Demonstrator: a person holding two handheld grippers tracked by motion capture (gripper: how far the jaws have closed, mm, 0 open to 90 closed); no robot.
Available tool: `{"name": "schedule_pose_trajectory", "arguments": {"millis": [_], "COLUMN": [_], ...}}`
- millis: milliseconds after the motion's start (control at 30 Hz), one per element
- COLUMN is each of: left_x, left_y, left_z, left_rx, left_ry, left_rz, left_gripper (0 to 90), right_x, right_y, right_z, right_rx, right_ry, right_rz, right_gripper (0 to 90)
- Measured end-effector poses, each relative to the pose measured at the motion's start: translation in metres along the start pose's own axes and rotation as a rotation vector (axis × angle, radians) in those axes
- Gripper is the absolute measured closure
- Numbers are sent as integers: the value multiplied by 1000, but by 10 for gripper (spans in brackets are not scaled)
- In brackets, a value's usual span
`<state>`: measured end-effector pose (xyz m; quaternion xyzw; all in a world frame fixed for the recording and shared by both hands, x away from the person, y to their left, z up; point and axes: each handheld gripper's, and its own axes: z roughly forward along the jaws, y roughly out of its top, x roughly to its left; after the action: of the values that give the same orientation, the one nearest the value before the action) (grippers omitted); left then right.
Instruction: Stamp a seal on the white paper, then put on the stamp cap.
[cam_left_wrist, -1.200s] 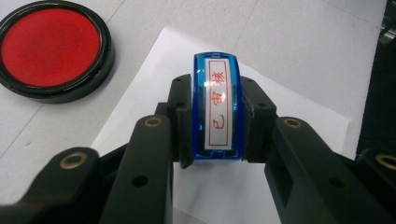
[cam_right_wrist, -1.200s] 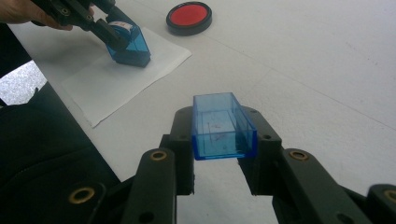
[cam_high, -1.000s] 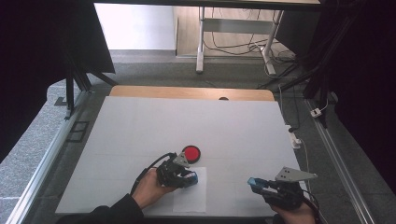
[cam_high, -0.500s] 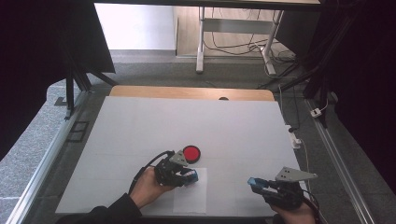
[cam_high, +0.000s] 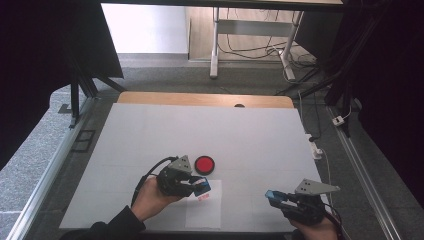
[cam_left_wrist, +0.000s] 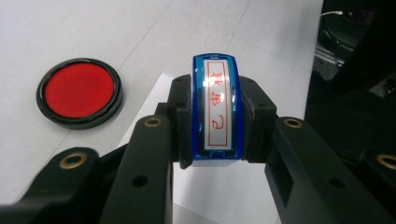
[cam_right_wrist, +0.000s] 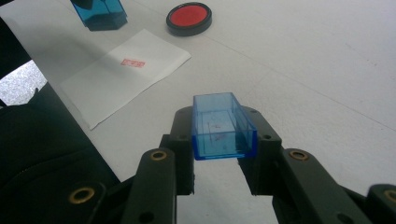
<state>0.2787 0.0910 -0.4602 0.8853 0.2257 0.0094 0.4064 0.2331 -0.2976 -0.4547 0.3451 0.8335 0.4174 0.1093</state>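
Observation:
My left gripper (cam_high: 199, 187) is shut on a blue stamp (cam_high: 202, 186), held a little above a white paper sheet (cam_high: 205, 215). In the left gripper view the stamp (cam_left_wrist: 215, 109) stands between the jaws, its white label with red characters facing the camera. A small red imprint (cam_high: 203, 198) marks the paper just under it. A round red ink pad (cam_high: 204, 164) in a black rim lies beside the paper. My right gripper (cam_high: 275, 196) rests near the table's front right, shut on the clear blue stamp cap (cam_right_wrist: 222, 126).
The white table top (cam_high: 225, 130) ends in a wooden strip (cam_high: 200, 99) at the far side. Metal rails run along both sides. Cables (cam_high: 320, 145) and a small plug lie off the right edge. A desk frame (cam_high: 215, 45) stands beyond.
My left gripper has risen a little with the stamp, and the red imprint on the paper shows beneath it. The right gripper has stayed put.

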Motion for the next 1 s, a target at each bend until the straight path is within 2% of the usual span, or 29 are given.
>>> {"name": "schedule_pose_trajectory", "arguments": {"millis": [633,800,1000], "left_x": [-2,-1,-1], "left_y": [-1,-2,0], "left_z": [-37,-41,-42], "left_rx": [-146,-153,-156], "left_ry": [-52,-47,-50], "left_rz": [-32,-37,-24], "left_gripper": [697,697,697], "right_x": [0,0,0], "right_y": [0,0,0], "right_z": [0,0,-1], "right_rx": [-3,0,-15], "right_ry": [0,-3,1], "right_rz": [6,5,7], "right_gripper": [688,688,689]}}
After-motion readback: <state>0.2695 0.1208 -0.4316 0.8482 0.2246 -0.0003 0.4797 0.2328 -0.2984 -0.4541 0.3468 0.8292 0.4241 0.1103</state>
